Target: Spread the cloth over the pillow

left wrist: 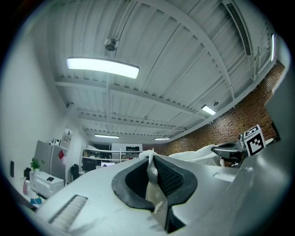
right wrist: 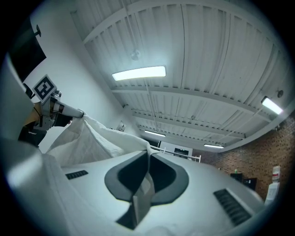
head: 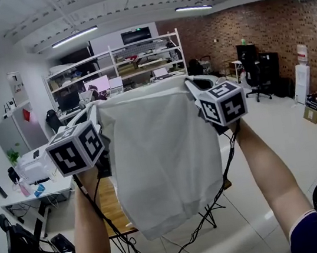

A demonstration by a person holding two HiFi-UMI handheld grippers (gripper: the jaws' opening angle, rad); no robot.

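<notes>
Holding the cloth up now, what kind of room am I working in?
Probably an open office or lab workspace: a shelving rack holding monitors, a white desk at the left, and an office chair by a brick wall.

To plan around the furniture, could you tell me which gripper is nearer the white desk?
Left. The left gripper holds one cloth corner above and beside the white desk; the right gripper holds the other corner, farther across from it.
</notes>
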